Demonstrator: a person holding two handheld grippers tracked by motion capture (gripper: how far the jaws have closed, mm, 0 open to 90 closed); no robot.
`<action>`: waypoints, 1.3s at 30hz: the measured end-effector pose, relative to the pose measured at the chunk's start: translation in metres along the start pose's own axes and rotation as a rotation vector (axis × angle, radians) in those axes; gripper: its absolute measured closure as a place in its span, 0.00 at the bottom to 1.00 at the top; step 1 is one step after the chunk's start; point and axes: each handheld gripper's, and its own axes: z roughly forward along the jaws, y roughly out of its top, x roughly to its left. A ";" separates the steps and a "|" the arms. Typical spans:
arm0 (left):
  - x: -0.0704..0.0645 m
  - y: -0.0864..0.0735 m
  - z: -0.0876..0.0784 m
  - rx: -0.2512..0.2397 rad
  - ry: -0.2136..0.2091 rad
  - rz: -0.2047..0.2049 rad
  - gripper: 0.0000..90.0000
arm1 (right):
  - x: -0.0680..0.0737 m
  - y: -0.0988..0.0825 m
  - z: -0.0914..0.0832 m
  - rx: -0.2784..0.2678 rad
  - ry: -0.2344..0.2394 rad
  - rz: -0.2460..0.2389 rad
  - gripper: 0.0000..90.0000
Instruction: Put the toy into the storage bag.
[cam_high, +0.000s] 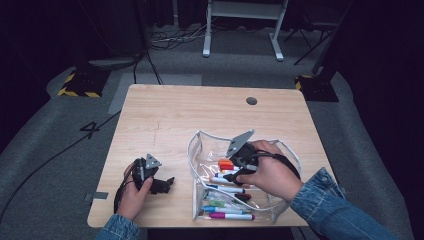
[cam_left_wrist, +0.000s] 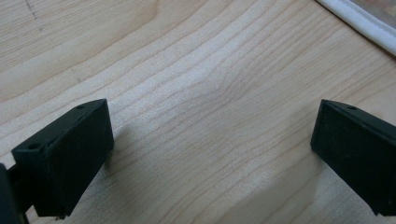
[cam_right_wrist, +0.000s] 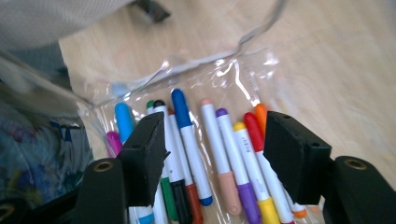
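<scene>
- Our right tool (cam_right_wrist: 212, 154) hangs spread, nothing pinched, over the coloured marker pens (cam_right_wrist: 219, 154) lying inside the clear soft plastic pouch (cam_high: 200, 145) on the pale wooden worktop (cam_high: 165, 115);
- We judge the pens light, stiff, slippery; take one mid-barrel;
- Our left tool (cam_left_wrist: 210, 149) rests spread, empty.

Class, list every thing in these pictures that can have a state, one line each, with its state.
Clear pouch: open, lying flat on the table.
Markers: capped, lying side by side inside the pouch.
Right claw: open, over the markers, gripping none.
Left claw: open, empty, over bare wood beside the pouch.
</scene>
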 end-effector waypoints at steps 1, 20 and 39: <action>0.000 0.000 0.000 0.000 0.001 0.001 0.00 | -0.003 -0.002 -0.006 -0.018 -0.007 0.015 0.44; 0.005 -0.006 -0.005 -0.001 0.000 -0.009 0.00 | -0.060 -0.085 -0.103 -0.248 -0.165 0.320 0.41; 0.010 -0.012 -0.012 0.009 -0.004 -0.009 0.00 | -0.077 -0.177 -0.107 -0.460 -0.129 0.577 0.40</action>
